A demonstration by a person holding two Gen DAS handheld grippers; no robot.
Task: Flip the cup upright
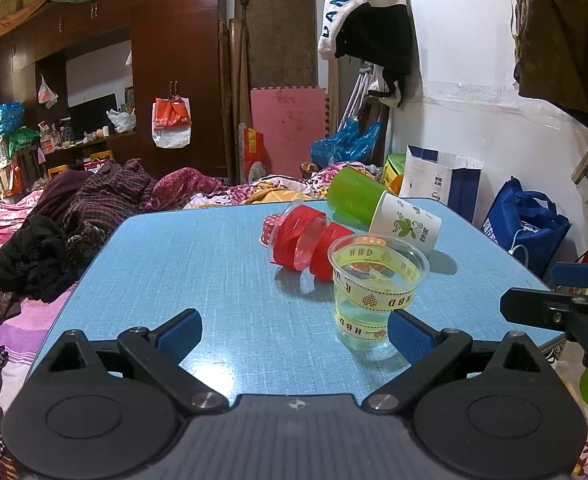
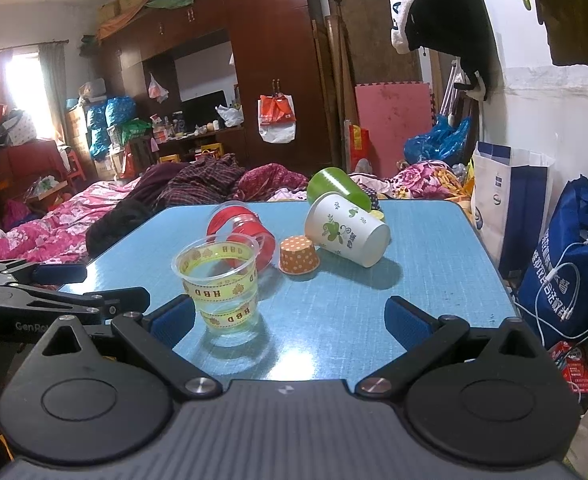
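Note:
A clear plastic cup with yellow HBD ribbon (image 1: 376, 292) stands upright near the front of the blue table (image 1: 198, 264); it also shows in the right wrist view (image 2: 222, 284). Behind it a clear cup with red ribbon (image 1: 306, 242) (image 2: 242, 232), a white paper cup with green leaves (image 1: 406, 224) (image 2: 346, 230) and a green cup (image 1: 354, 196) (image 2: 336, 188) lie on their sides. A small orange dotted cup (image 2: 299, 255) stands upside down. My left gripper (image 1: 294, 330) is open, its right pad beside the HBD cup. My right gripper (image 2: 290, 320) is open and empty.
A bed with pink bedding and clothes (image 1: 34, 220) lies left of and behind the table. A white paper bag (image 2: 510, 196) and a blue bag (image 2: 566, 256) stand to the right by the wall. The right gripper's body (image 1: 562, 308) shows at the table's right edge.

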